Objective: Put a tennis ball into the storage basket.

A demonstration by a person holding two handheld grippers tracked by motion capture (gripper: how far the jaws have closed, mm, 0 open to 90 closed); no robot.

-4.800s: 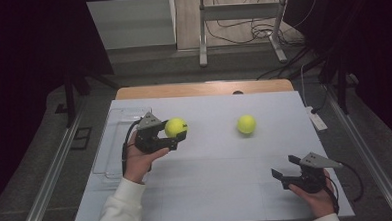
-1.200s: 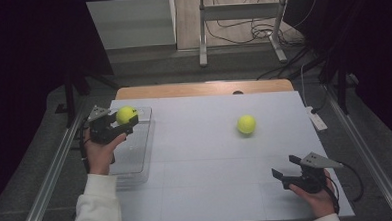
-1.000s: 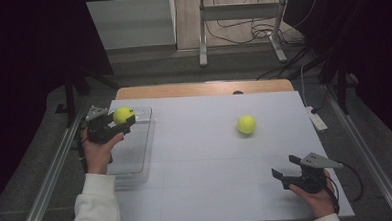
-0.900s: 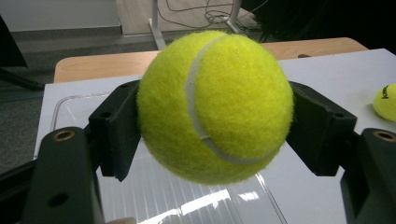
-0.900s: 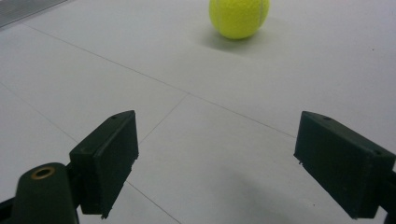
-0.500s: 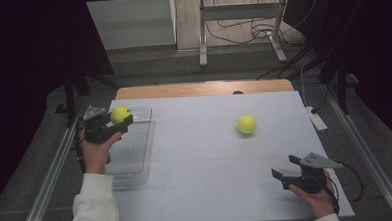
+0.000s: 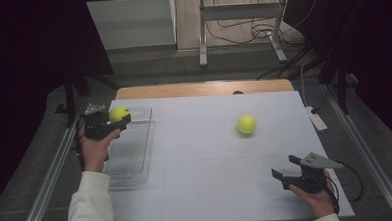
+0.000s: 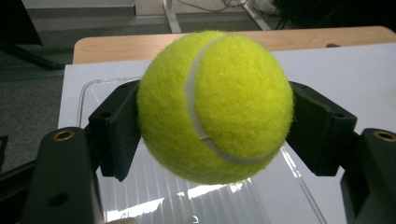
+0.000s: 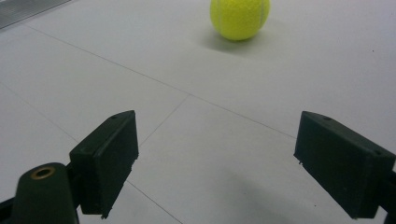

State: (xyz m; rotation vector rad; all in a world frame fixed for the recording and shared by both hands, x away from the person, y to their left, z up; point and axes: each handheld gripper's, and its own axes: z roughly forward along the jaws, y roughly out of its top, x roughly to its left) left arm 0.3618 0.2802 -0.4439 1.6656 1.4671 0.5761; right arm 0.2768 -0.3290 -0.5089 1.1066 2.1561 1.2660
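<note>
The left gripper (image 7: pixel 115 125) has its jaws clamped on a fuzzy yellow tennis ball (image 8: pixel 215 105), held over the far end of a clear plastic tray (image 7: pixel 136 158) at the desk's (image 7: pixel 207 190) left edge. The left gripper view shows the ball's curved white seam and the tray's ribbed floor. The right gripper (image 7: pixel 289 170) rests near the right corner, jaws wide apart and empty; a second ball (image 7: pixel 246 124) lies well ahead of it

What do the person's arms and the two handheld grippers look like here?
Both sleeves are white. The left gripper and right gripper are black with blocky jaws and brass-coloured rings at their bases. The right one has a grey three-cornered plate on top and a thin black cable trailing.
</note>
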